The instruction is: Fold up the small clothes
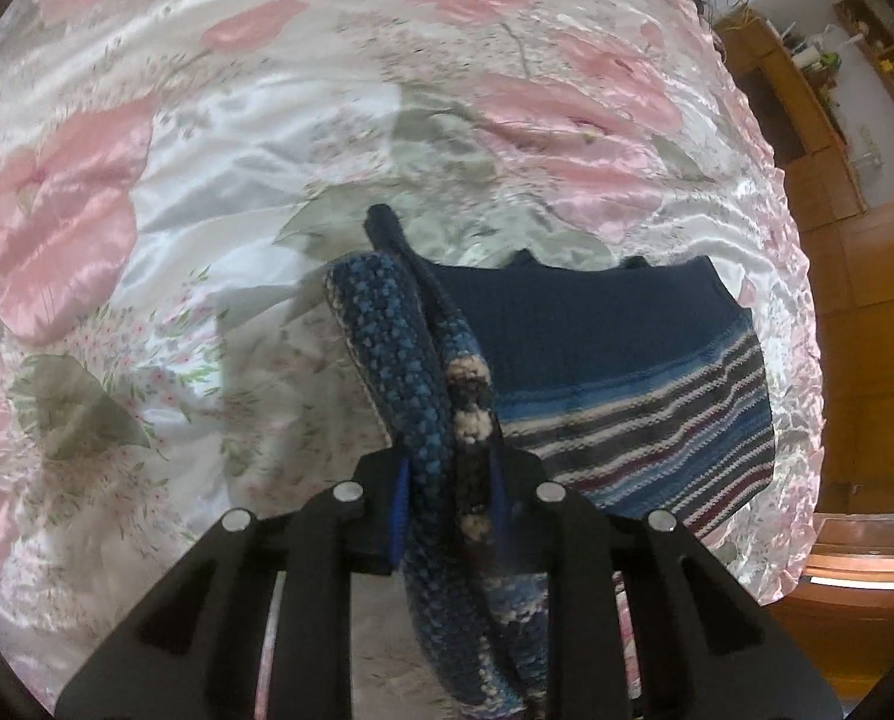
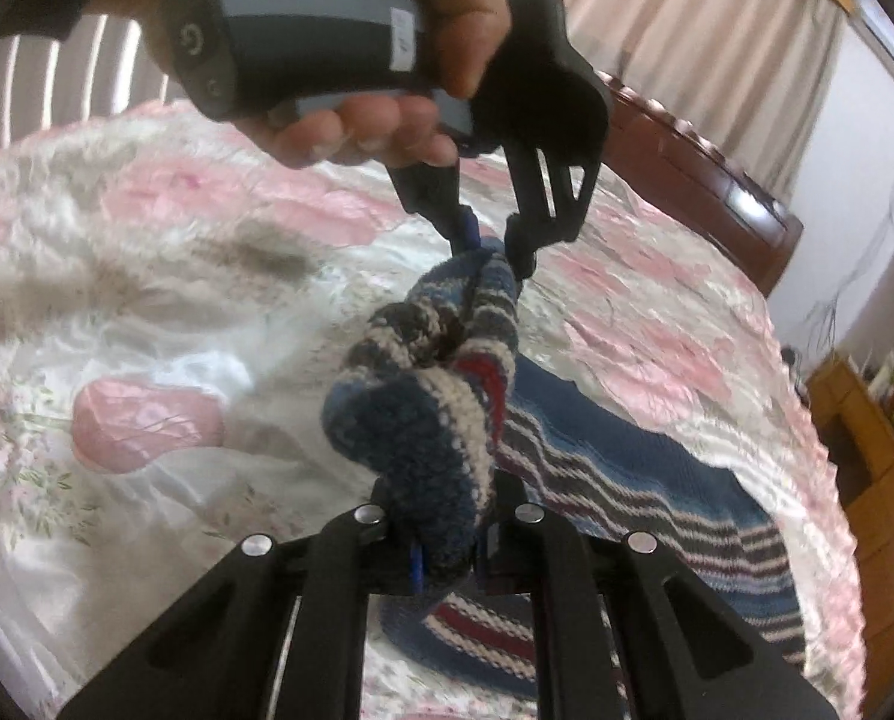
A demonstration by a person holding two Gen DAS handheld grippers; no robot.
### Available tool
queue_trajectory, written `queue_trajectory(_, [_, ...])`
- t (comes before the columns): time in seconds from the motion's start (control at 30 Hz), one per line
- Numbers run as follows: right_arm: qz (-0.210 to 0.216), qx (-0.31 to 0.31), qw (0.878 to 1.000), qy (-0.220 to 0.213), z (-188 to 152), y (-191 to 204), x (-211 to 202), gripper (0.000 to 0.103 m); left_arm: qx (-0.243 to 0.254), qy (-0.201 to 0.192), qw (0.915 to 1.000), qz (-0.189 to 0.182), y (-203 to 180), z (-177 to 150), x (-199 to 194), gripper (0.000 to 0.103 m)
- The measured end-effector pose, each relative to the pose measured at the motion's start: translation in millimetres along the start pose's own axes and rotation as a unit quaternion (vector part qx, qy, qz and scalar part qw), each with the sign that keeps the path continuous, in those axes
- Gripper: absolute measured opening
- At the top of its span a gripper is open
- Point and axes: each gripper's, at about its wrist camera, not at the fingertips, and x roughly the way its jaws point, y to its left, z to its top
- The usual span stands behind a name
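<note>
A small knitted garment, navy with blue, white and maroon stripes, lies partly flat on the bed near its right edge. My left gripper is shut on a bunched edge of the garment that rises in front of the camera. My right gripper is shut on another bunched striped edge of the garment. The left gripper also shows in the right wrist view, held by a hand, pinching the same raised fold a short way beyond my right one. The rest of the garment trails down to the bedspread.
A shiny white and pink floral bedspread covers the bed. A dark wooden headboard and curtains stand behind. Wooden cabinets and floor lie past the bed's right edge.
</note>
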Motion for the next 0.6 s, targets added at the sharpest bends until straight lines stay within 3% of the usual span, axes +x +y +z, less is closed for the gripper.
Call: queue_trajectory(0.6, [0.021, 0.069, 0.997, -0.022, 7, -64, -36, 0.011, 0.014, -0.014, 0.9976, 0.066, -80, 5, -34, 0.020])
